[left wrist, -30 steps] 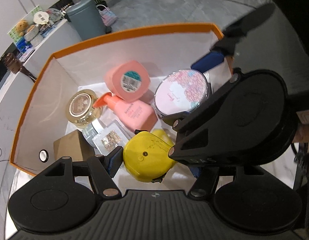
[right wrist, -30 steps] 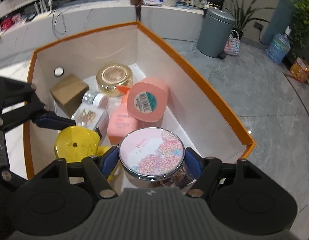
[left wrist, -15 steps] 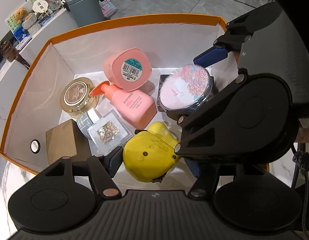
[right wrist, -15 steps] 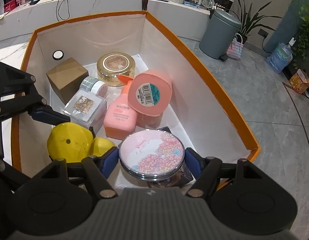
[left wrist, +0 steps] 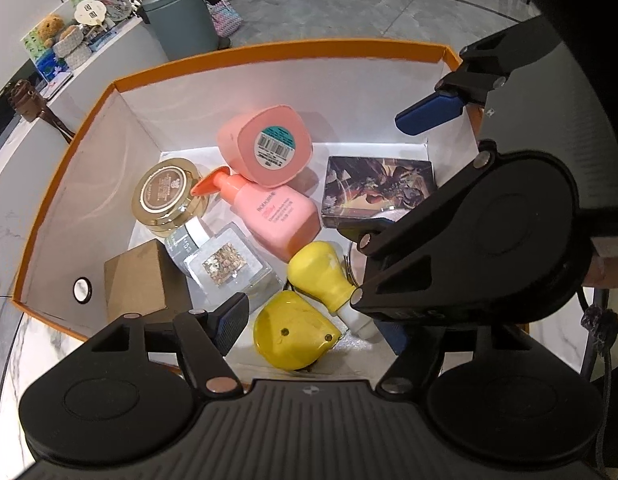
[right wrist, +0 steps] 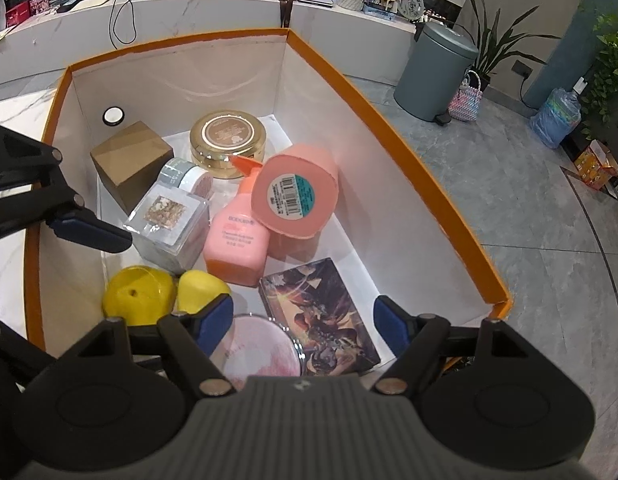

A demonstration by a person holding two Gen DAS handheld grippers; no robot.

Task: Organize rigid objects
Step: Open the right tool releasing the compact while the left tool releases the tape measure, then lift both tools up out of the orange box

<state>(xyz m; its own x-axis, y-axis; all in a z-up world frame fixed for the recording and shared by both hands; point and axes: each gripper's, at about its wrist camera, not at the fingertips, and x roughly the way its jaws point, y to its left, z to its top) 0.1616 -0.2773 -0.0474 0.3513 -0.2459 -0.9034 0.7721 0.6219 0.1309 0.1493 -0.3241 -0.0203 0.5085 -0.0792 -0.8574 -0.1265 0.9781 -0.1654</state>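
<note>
Now that the right gripper (right wrist: 299,326) has let the floral tin (right wrist: 261,346) drop beside the yellow toy (left wrist: 305,312) in the orange box (left wrist: 293,46), both it and the left gripper (left wrist: 309,316) are opening wider, empty; those two pieces look stowed.

"BODORME" on the pink pump bottle (left wrist: 277,216); barcode label, digits unreadable, on the pink container (left wrist: 273,146)
</note>
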